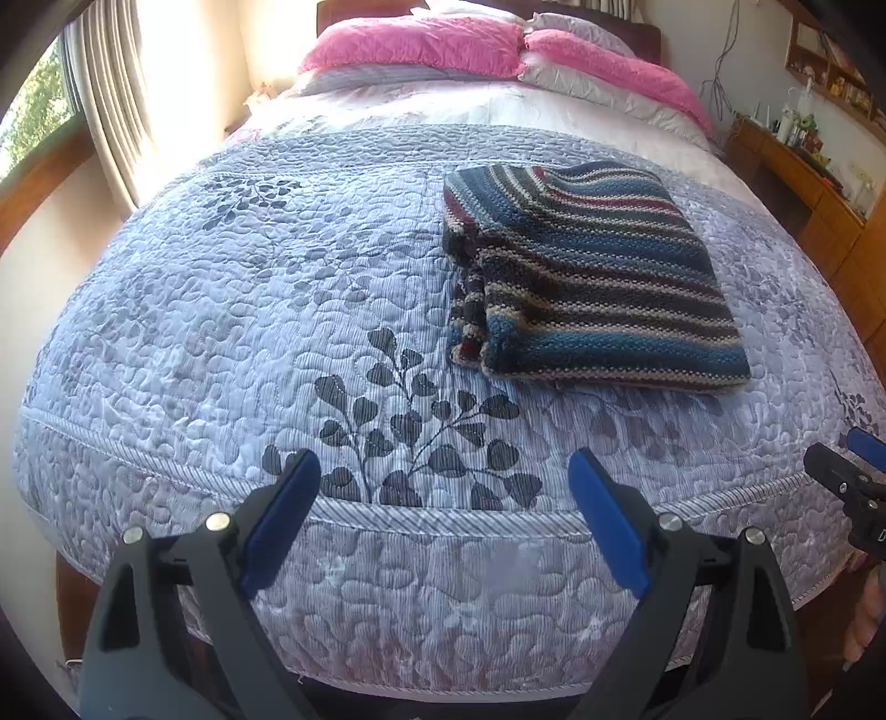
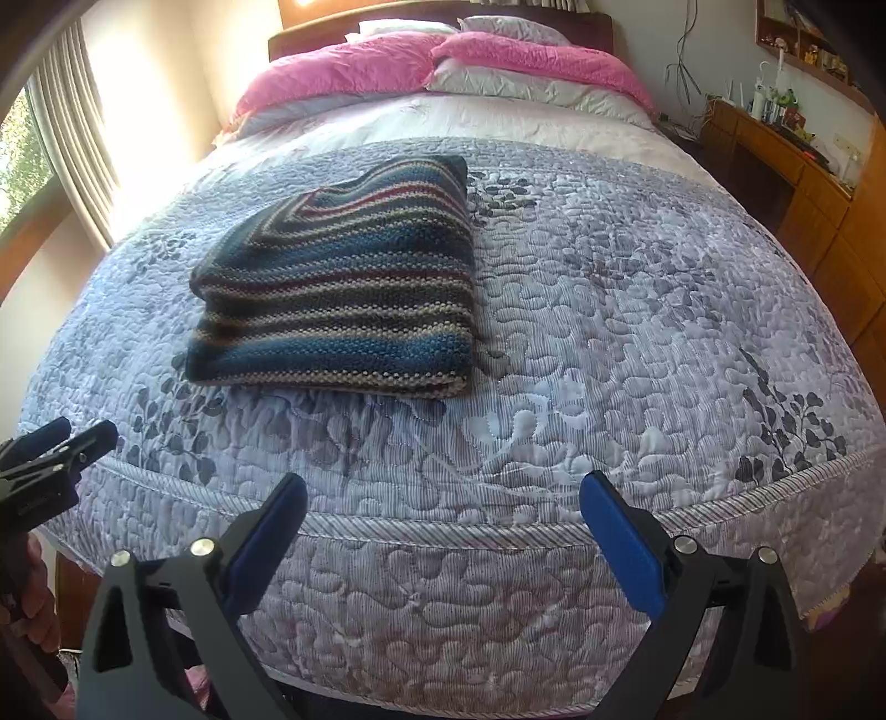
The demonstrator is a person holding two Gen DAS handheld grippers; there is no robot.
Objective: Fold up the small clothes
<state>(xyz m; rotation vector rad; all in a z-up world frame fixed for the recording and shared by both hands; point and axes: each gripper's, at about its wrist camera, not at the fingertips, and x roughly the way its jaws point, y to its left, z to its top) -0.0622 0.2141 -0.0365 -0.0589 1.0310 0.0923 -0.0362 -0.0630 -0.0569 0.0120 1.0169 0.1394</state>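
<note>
A striped knit garment (image 1: 587,277) in blue, maroon and cream lies folded into a rectangle on the bed's quilt (image 1: 277,310); in the right wrist view the garment (image 2: 338,299) sits left of centre. My left gripper (image 1: 446,471) hangs open over the bed's foot edge, well short of the garment, with nothing between its blue pads (image 1: 282,515). My right gripper (image 2: 443,493) is open too, empty, over the same edge. Each gripper shows at the other view's side: the right gripper (image 1: 847,471) and the left gripper (image 2: 61,437).
The lilac quilt (image 2: 609,310) with leaf print covers the bed. Pink and white pillows (image 1: 421,47) lie at the headboard. A curtained window (image 1: 105,111) is on the left. A wooden desk (image 2: 786,160) with small items stands on the right.
</note>
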